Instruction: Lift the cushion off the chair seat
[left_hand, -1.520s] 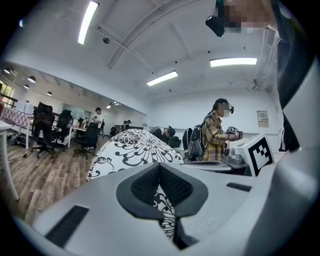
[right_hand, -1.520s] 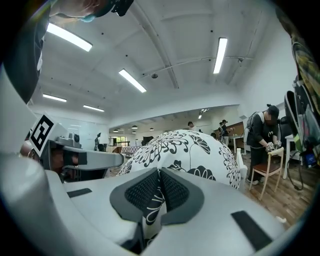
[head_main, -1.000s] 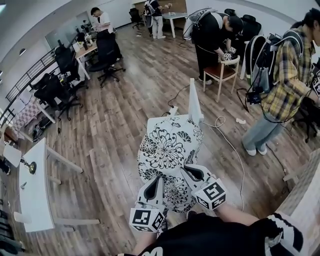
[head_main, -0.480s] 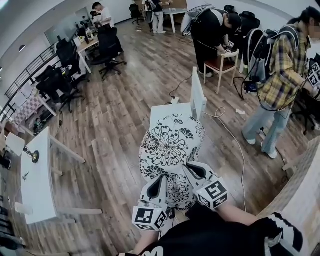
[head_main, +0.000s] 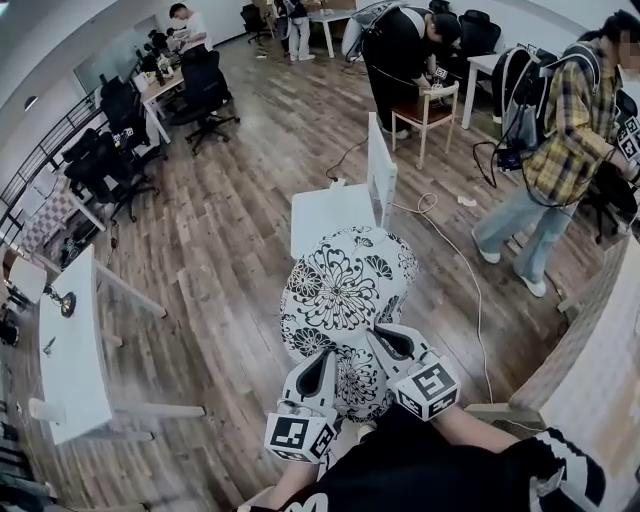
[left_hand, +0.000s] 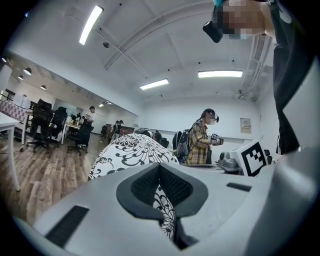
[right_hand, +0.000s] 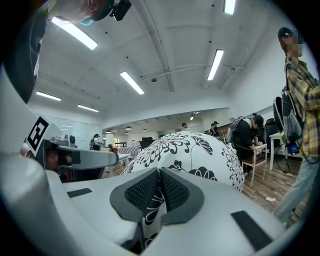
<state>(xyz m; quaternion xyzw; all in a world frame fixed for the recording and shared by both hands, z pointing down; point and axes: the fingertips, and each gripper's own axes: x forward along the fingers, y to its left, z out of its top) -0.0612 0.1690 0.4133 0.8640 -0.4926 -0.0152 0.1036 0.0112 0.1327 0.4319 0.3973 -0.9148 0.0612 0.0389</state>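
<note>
Cushion: the black-and-white floral cushion (head_main: 345, 290) hangs in the air on the near side of the white chair (head_main: 330, 212). Its far edge overlaps the front of the chair seat in the head view, and the rest of the seat is bare.
Left gripper: the left gripper (head_main: 314, 362) is clenched on the cushion's near edge on the side away from the chair. Patterned fabric is pinched between its dark pads (left_hand: 142, 186).
Right gripper: the right gripper (head_main: 386, 342) is also clamped on that near edge, just beside the left one, with a fold of the cover squeezed between its jaws.
Hand pose: both grippers point roughly level toward the chair, side by side and close to the person's body. Their marker cubes are nearest the person and the cushion bulges out ahead of them.
Step in hand: by my reading the lift is essentially done, and what remains is carrying the cushion fully clear of the chair.
How to do it well: hold both grips firm and at matching height, and move the hands together so the cover is not twisted. Draw the cushion away from the chair until its far edge no longer hangs over the seat.
Risk: only a pinch of the edge is held, so the cushion's bulk could sag or the fabric could slip out.
</note>
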